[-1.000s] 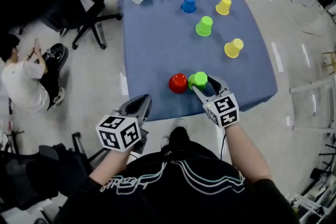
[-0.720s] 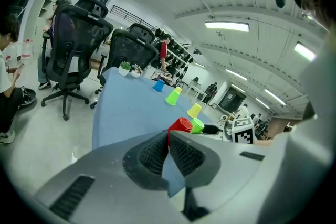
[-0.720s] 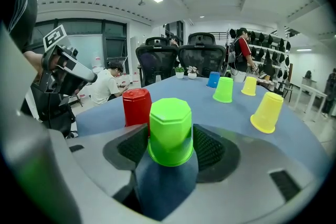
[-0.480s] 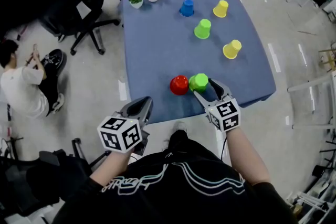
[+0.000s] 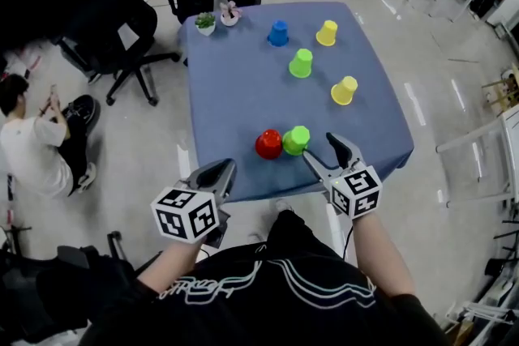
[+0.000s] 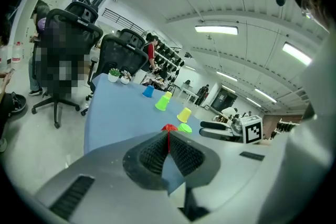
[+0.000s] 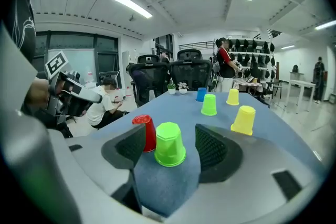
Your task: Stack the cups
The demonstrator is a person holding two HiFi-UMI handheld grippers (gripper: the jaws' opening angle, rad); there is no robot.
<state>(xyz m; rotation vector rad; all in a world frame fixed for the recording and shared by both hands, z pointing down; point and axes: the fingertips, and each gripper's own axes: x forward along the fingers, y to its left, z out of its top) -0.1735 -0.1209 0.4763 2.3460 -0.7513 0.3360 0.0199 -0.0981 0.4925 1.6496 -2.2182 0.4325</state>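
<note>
Green cup (image 5: 295, 140) beside red cup (image 5: 268, 144), right tool (image 5: 319, 147) just opened wide, nothing between jaws, left tool (image 5: 223, 167) closed

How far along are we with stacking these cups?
Nothing is stacked yet: all six cups stand upside down on the table. In hand: nothing. The right gripper has just been opening its jaws; the near green cup stands untouched just ahead, beside the red cup. The left gripper is shut and empty. Left: every stack, with the blue cup, far green cup and yellow cups.
</note>
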